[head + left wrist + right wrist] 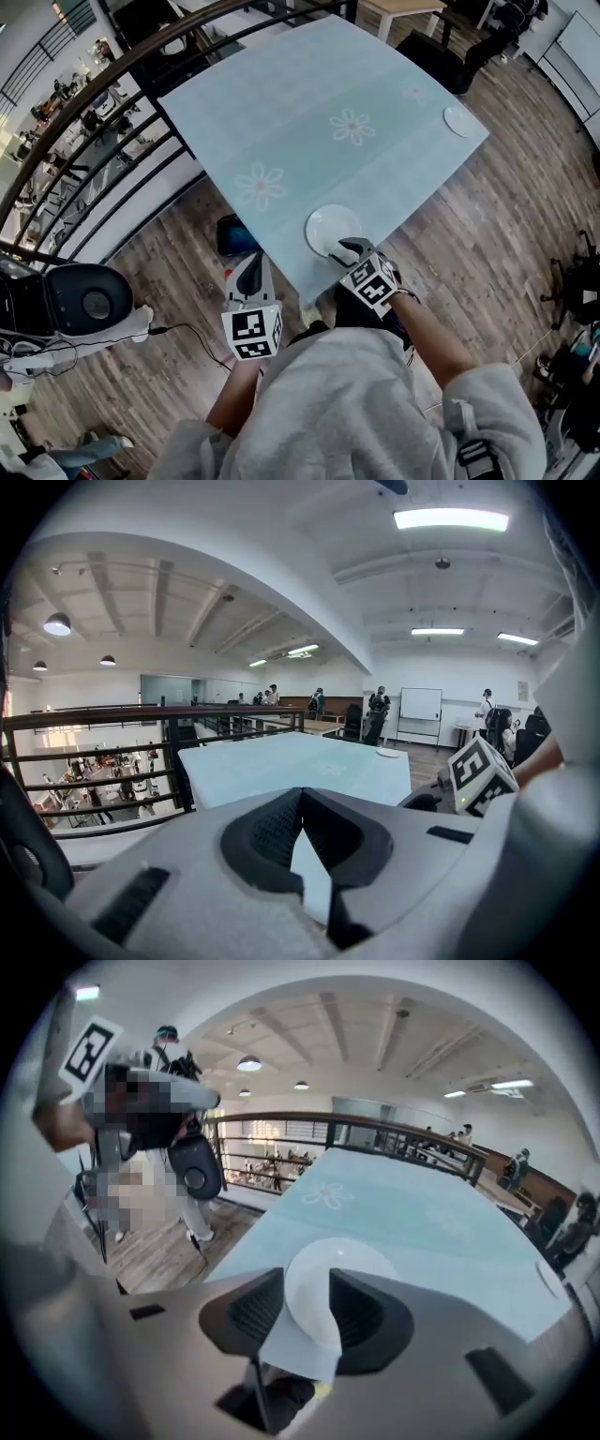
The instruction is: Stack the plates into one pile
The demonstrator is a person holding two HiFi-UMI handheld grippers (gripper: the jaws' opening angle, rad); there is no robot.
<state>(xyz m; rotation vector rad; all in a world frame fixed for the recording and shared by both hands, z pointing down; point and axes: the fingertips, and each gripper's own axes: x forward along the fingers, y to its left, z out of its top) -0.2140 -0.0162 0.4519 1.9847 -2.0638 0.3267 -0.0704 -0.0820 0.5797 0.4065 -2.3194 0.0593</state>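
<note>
Right gripper (349,249), jaws apart and empty, hovers at the near white plate (328,228) by the blue tablecloth's (309,112) front edge, the second plate (459,120) well apart at the far corner, both likely stiff, slick, breakable and best pinched by the rim, as the left gripper (249,274) hangs closed on nothing.

Open-plan office w/ whiteboard (420,704), desks (315,726), mezzanine railing (141,714).

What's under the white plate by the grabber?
The plate lies on a pale blue flowered tablecloth. The cloth covers the tabletop, so that is hidden, as is the patch right under the plate.
</note>
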